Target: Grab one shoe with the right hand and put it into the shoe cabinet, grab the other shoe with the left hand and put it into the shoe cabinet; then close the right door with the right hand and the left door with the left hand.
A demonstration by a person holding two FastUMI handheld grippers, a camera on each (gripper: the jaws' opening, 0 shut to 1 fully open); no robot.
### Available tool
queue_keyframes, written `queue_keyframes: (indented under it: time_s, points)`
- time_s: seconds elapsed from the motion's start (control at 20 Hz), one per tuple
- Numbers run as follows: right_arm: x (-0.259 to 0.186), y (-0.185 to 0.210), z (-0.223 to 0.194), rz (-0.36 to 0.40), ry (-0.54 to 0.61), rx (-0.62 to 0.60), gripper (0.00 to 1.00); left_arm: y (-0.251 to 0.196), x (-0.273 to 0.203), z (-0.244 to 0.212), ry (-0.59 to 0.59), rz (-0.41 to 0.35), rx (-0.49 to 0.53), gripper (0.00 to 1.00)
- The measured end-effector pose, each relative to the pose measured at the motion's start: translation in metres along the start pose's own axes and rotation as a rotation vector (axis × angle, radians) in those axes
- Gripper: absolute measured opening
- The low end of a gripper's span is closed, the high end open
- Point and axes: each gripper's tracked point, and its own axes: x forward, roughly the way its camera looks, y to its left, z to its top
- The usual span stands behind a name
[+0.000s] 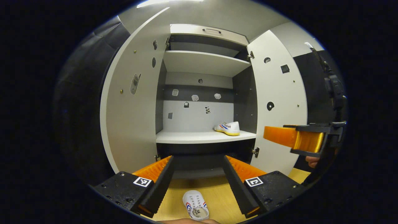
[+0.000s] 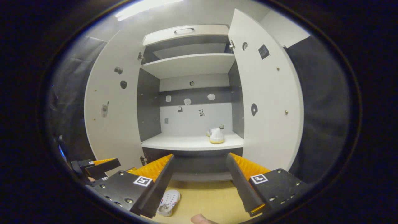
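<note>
One shoe (image 1: 228, 128) sits on cabinet shelf (image 1: 192, 137). Second shoe (image 1: 195, 208) lies on floor below left gripper (image 1: 199, 183), fingers spread, empty. Right gripper (image 2: 200, 183) released too. Next, probably: lower left gripper, clamp it.

Left tool (image 1: 198, 183) and right tool (image 2: 200, 183) gape wide, empty.

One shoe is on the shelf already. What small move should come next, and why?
Probably lower the open left gripper onto the shoe on the floor: it lies just below the fingers, while the other shoe already sits in the cabinet and both doors stand open.
</note>
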Motion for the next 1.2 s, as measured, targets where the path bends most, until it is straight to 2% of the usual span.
queue_keyframes:
  time_s: [0.05, 0.1, 0.25, 0.35, 0.4, 0.6, 0.7, 1.0, 1.1, 1.2]
  points:
    - [-0.012, -0.005, -0.009, -0.026, -0.007, -0.011, 0.94, 0.003, 0.001, -0.017, 0.033, 0.006, 0.007, 0.94]
    - [-0.021, -0.005, -0.013, -0.04, -0.014, -0.007, 0.99, 0.006, 0.003, -0.033, 0.06, 0.008, 0.011, 0.94]
    - [-0.048, 0.007, -0.022, -0.017, -0.033, 0.006, 0.99, 0.012, 0.015, -0.08, 0.116, 0.0, 0.019, 0.94]
    - [-0.058, 0.006, -0.015, -0.025, -0.073, 0.013, 0.94, 0.014, 0.025, -0.114, 0.164, -0.015, 0.027, 0.94]
    - [-0.065, 0.003, -0.009, -0.038, -0.094, 0.016, 0.99, 0.016, 0.028, -0.135, 0.207, -0.016, 0.021, 0.94]
    - [-0.087, -0.004, 0.003, -0.071, -0.151, 0.03, 0.99, 0.026, 0.042, -0.21, 0.4, -0.001, -0.031, 0.95]
    - [-0.092, -0.002, 0.001, -0.059, -0.154, 0.035, 0.99, 0.032, 0.044, -0.238, 0.477, 0.009, -0.042, 0.95]
    - [-0.095, -0.021, 0.001, -0.101, -0.172, 0.035, 0.99, 0.034, 0.033, -0.299, 0.635, 0.028, -0.033, 0.94]
    - [-0.094, -0.029, -0.004, -0.129, -0.165, 0.043, 0.99, 0.038, 0.033, -0.308, 0.657, 0.064, -0.078, 0.94]
    - [-0.092, -0.03, -0.011, -0.125, -0.152, 0.046, 0.99, 0.038, 0.031, -0.312, 0.669, 0.064, -0.133, 0.91]
